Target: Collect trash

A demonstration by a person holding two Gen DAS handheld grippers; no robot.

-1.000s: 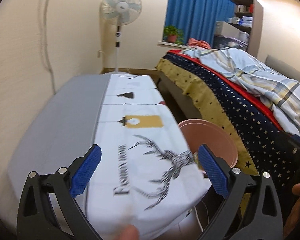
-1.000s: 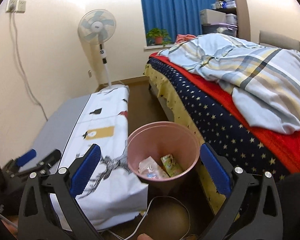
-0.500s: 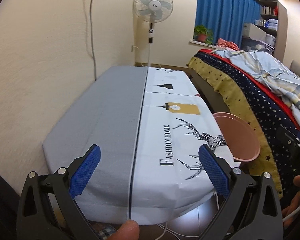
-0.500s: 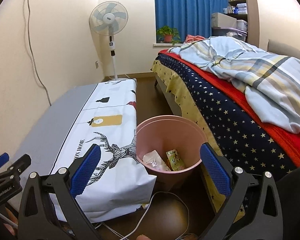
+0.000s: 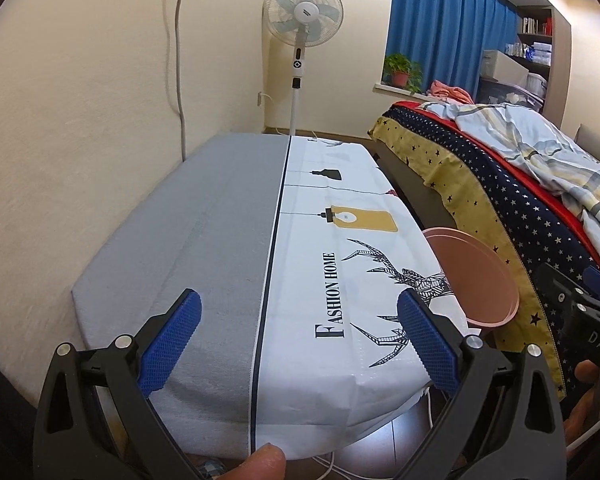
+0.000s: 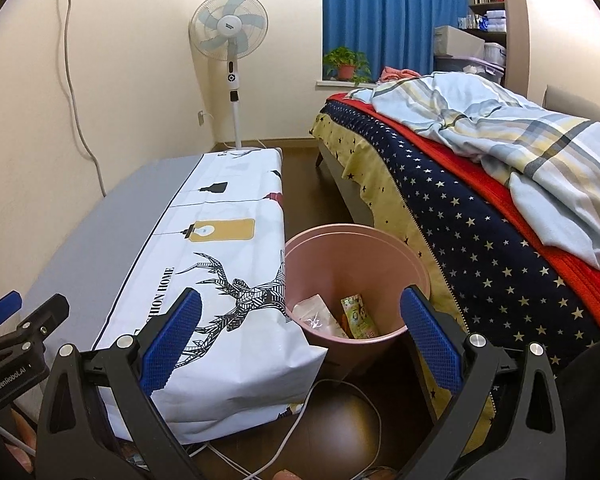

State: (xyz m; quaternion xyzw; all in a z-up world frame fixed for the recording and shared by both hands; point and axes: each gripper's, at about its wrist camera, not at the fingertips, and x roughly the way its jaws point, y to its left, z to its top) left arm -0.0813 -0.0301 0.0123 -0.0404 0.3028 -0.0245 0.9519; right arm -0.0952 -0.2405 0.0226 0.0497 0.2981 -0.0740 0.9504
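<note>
Round pink plastic trash bin (image 6: 356, 280) beside cloth-covered bench (image 6: 228, 280) right edge, holds clear wrapper (image 6: 318, 316), green-orange packet (image 6: 358, 316). Left gripper (image 5: 296, 340) wide, empty; right gripper (image 6: 296, 336) wide, empty.

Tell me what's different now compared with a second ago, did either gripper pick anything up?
No. The left gripper swung left and pulled back, so the covered table now fills its view and the pink bin sits at the right. The right gripper drew back a little. Both stayed open and empty. The bin and the wrappers inside it did not move.
</note>
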